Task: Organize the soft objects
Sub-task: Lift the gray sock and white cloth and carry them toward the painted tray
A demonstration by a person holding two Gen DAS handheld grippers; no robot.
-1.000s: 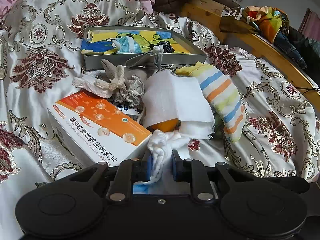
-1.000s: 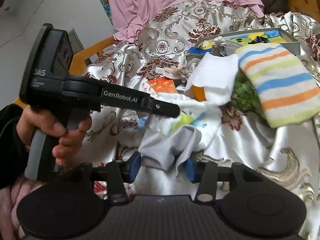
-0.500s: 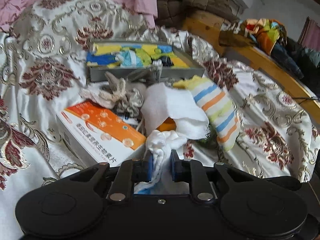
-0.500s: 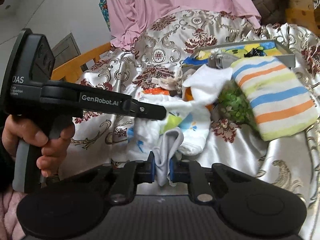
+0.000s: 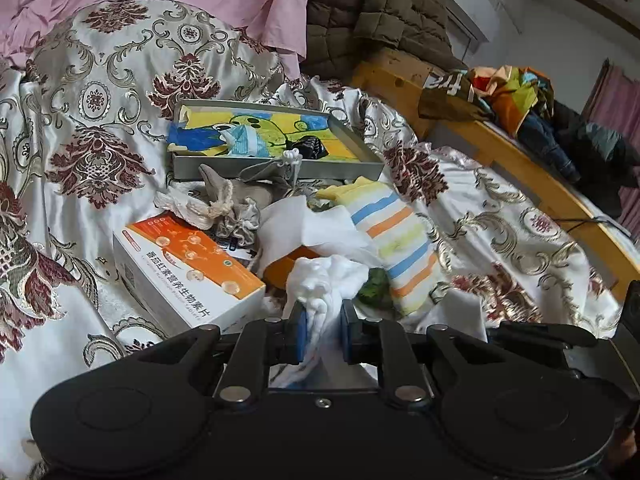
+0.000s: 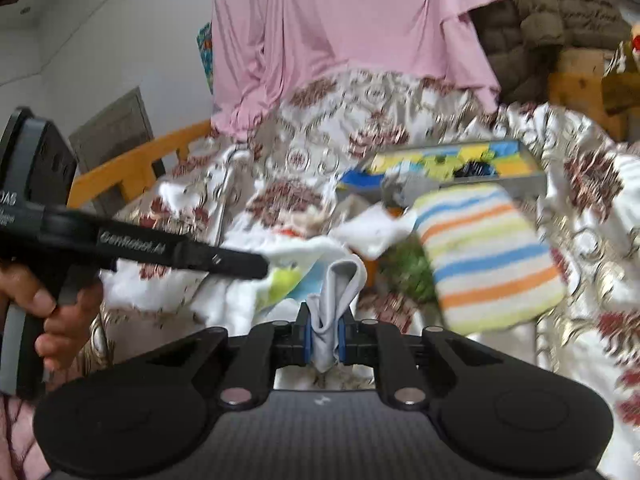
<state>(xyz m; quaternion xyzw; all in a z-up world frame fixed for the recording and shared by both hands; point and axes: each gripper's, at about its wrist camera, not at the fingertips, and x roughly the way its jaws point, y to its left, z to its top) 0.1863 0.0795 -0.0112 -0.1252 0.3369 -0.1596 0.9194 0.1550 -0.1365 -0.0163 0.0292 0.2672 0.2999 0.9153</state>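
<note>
Left claw (image 5: 323,334) is clenched on one bunched end of the white cloth (image 5: 326,276); right claw (image 6: 323,338) grips a folded grey-white corner of the cloth (image 6: 338,280). The cloth's long axis cannot be told. It lies on the bed (image 5: 520,224), touching the striped towel (image 5: 400,248) and beside the orange box (image 5: 188,268). The grey tray (image 5: 276,166) sits toward the bed's far edge.

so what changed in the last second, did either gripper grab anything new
The right gripper went from open around the white cloth's grey corner to shut on it and lifted. The left gripper stays clamped on the same cloth's other end. The striped towel, orange box and grey tray stayed put.
</note>
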